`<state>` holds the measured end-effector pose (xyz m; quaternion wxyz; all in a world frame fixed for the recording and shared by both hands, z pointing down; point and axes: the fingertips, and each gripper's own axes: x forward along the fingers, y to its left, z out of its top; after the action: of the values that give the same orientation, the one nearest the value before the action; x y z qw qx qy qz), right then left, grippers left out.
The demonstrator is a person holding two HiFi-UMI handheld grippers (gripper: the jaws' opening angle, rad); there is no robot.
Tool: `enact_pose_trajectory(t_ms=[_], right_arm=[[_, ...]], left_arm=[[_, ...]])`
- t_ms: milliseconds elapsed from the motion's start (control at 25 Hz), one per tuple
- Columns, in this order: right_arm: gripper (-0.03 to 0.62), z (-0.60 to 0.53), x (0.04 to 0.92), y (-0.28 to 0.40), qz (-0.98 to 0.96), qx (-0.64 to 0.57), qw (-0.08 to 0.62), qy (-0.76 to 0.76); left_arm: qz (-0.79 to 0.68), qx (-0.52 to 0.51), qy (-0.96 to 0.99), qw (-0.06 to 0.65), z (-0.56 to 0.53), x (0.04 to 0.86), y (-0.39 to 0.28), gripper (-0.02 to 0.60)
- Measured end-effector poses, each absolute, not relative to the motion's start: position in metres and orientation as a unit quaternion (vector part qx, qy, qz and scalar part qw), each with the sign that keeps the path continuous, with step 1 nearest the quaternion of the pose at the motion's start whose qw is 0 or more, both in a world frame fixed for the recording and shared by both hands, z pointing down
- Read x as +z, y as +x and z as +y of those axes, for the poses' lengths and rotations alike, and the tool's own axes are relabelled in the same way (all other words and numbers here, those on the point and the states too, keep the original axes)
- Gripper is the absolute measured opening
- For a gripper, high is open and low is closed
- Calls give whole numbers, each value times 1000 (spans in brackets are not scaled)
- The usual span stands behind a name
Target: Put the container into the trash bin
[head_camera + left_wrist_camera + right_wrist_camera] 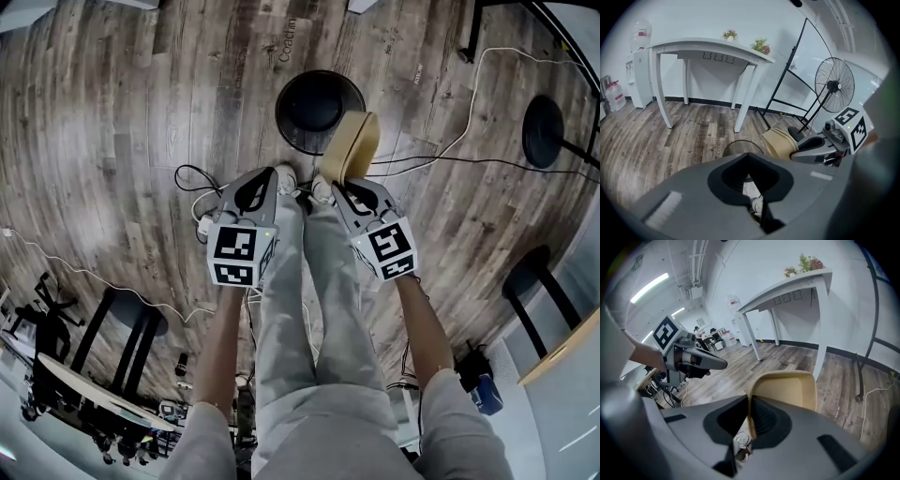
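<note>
A tan, open-topped container (pixel 349 145) hangs on edge over the wooden floor, and my right gripper (pixel 325 185) is shut on its rim. In the right gripper view the container's thin wall (pixel 785 390) stands upright between the pressed jaws. A round black trash bin (pixel 319 105) stands on the floor just beyond and slightly left of the container; its rim (pixel 736 144) shows past my left jaws. My left gripper (pixel 279 176) hangs beside the right one, shut and holding nothing. The container (pixel 780 143) lies to its right.
The person's legs and shoes fill the middle of the head view. Cables (pixel 192 178) trail across the floor. A white table (pixel 712 47) with plants stands behind the bin, with a standing fan (pixel 834 84) on the right. A round black stand base (pixel 544 131) sits at the far right.
</note>
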<state>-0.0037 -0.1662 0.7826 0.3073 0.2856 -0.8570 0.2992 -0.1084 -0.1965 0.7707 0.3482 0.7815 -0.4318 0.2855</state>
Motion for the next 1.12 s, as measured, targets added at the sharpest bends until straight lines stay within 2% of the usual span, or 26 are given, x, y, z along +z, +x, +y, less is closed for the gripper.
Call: enact_pose_trajectory(t_ms=[520, 1120], right_arm=[[32, -185, 822, -14, -855, 300, 298, 301], [32, -221, 901, -46, -842, 316, 343, 270]], left_arm=[[-429, 284, 778, 361, -184, 798, -117, 11], [-419, 291, 773, 376, -180, 818, -128, 11]])
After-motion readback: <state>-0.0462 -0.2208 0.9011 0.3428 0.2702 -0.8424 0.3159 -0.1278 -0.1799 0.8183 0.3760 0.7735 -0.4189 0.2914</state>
